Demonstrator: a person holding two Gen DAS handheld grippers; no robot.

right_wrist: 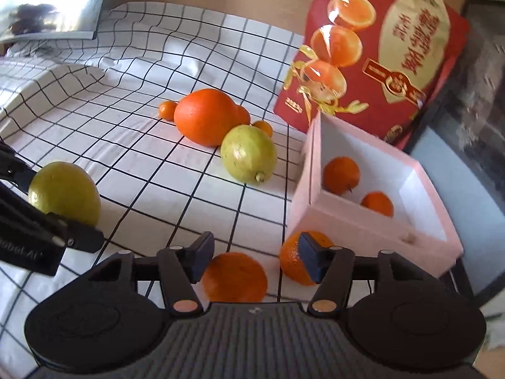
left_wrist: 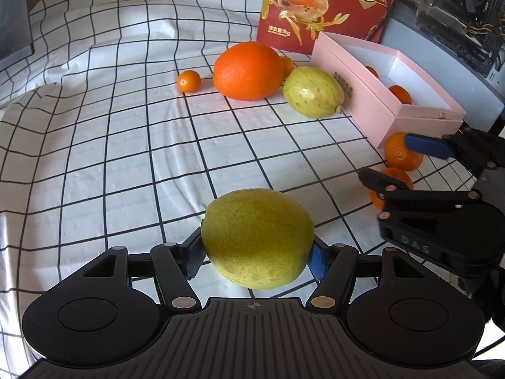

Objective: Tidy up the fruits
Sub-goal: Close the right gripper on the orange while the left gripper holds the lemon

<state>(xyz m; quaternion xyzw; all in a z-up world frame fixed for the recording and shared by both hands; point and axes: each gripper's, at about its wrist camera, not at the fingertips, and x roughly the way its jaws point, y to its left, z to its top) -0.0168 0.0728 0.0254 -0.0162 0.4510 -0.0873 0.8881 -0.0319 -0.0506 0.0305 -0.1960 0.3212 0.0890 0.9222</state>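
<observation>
Between the left tool's point(left_wrist: 257, 254) blue pads, a yellow-green speckled pear point(left_wrist: 257, 238) sits clamped just above the grid-checked white cloth point(left_wrist: 126, 145) on the counter. Nearby, the right tool point(right_wrist: 255, 260) stands apart over two small orange mandarins point(right_wrist: 235, 276) beside the pink cardboard box point(right_wrist: 363, 221) holding two more. Sorting appears midway; next probably comes closing on a mandarin.

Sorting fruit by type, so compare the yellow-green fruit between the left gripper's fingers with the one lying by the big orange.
The held fruit is smooth, speckled and clamped by the left gripper; the free fruit is paler, blotchy, lying on the checked cloth against the big orange. Both are yellow-green, similar in size.
</observation>
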